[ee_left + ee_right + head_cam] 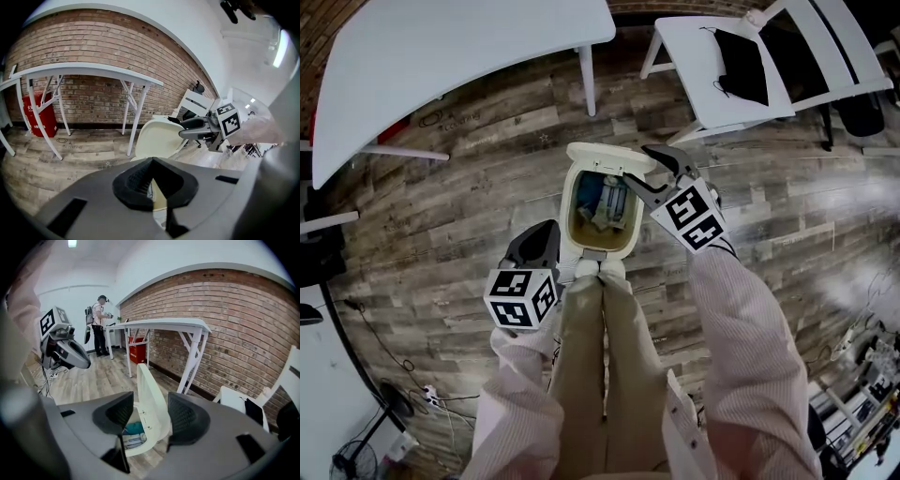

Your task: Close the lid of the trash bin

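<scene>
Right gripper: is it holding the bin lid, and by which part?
Nothing is clamped. The right gripper is open, its jaws on either side of the raised lid; the left gripper is shut and empty.

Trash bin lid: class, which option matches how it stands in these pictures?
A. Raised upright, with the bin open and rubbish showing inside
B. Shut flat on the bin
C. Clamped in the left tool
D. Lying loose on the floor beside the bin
A: the lid stands upright at the far rim of the trash bin, and rubbish shows inside the open top.
</scene>
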Action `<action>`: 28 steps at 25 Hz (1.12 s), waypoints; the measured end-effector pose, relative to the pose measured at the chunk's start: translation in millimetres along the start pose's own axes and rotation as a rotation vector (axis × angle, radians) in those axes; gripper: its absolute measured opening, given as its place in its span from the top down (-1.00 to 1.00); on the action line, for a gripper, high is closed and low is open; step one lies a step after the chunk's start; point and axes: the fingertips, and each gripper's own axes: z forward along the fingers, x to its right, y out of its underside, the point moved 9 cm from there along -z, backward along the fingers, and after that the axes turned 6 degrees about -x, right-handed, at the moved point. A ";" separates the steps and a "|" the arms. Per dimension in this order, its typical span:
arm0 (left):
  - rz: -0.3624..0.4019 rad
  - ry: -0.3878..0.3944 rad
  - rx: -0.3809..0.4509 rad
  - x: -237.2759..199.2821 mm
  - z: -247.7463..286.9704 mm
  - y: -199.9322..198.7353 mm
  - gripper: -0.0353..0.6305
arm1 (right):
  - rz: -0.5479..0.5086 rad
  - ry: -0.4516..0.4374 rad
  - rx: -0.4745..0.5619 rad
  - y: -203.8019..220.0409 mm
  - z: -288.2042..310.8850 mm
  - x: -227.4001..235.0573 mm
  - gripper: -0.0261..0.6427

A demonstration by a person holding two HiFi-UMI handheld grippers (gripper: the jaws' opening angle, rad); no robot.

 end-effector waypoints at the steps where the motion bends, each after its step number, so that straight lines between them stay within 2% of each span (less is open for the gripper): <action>1: -0.004 -0.002 0.001 0.9 -0.7 1.5 0.91 | -0.005 -0.004 0.000 0.7 -1.0 -1.7 0.28; 19: -0.089 -0.002 0.040 10.1 -14.6 41.7 0.91 | -0.042 0.004 0.020 13.5 -9.0 -47.5 0.28; 28: -0.107 0.029 0.029 1.3 -27.7 70.5 0.91 | -0.008 0.052 0.007 27.0 -12.0 -82.3 0.28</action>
